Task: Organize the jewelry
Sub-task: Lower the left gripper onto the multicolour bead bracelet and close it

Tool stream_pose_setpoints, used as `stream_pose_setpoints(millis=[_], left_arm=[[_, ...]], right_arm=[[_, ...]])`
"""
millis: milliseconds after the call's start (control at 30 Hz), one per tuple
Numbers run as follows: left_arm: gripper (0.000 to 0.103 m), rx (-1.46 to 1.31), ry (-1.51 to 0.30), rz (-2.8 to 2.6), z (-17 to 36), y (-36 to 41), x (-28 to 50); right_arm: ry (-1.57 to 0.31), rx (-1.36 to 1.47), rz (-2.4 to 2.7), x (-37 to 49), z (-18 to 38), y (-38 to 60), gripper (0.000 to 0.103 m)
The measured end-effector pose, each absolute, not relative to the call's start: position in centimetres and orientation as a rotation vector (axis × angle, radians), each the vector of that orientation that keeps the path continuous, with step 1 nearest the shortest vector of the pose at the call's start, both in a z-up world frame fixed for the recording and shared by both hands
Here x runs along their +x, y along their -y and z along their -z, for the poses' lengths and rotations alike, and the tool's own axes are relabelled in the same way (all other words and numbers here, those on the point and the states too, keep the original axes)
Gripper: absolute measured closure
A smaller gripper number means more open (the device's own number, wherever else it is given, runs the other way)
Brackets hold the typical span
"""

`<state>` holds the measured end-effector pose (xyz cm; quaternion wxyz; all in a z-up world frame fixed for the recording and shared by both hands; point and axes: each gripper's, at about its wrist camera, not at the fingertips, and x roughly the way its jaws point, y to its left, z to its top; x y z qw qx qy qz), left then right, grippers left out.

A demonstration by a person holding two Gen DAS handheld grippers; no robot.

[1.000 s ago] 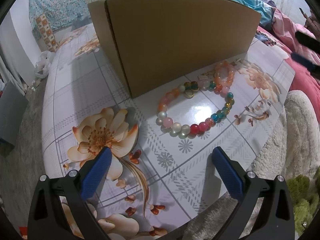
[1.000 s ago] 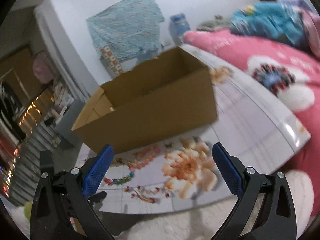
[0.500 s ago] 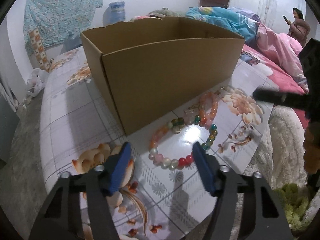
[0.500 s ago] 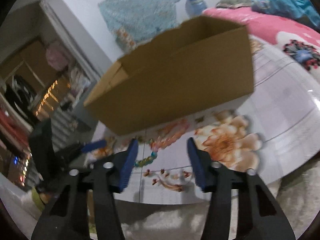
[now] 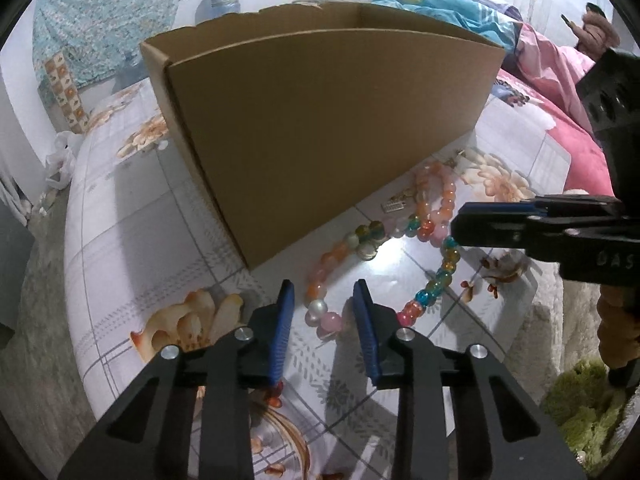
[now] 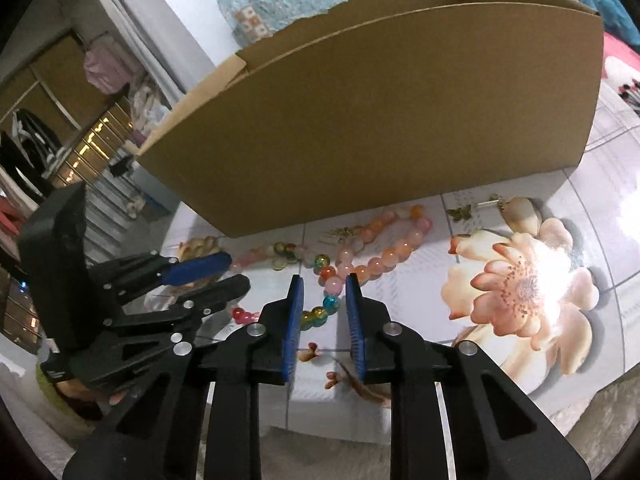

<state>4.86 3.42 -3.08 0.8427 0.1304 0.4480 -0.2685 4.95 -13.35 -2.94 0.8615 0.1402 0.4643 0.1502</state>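
We count one cardboard box point(image 5: 328, 120), two bead bracelets, multicolour point(image 5: 436, 280) and peach point(image 5: 440, 196), left gripper point(image 5: 325, 292) and right gripper point(image 6: 322, 284) each narrowed around multicolour beads.

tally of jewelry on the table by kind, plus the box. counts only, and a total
Beaded bracelets: 2, the multicolour bracelet and the peach-pink bracelet
Small metal charms: 3, comb charm, butterfly charm, clasp piece
Cardboard box: 1
Total: 6
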Motion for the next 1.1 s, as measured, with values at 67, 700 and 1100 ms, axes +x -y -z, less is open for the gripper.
stream_pose_setpoints(millis=[67, 700, 1100], left_arm=[[0.073, 0.283, -0.945, 0.566, 3.1, -3.2, 5.0], [0.094, 0.287, -0.830, 0.580, 0.8, -2.9, 3.9], [0.094, 0.257, -0.706, 0.601, -3.0, -3.1, 1.6]], right_arm=[[-0.979, 0.259, -0.301, 5.3, 3.0, 12.4, 0.083], [-0.924, 0.173, -0.292, 4.3, 1.7, 10.3, 0.095], [-0.824, 0.183, -0.301, 2.3, -0.3, 11.8, 0.095]])
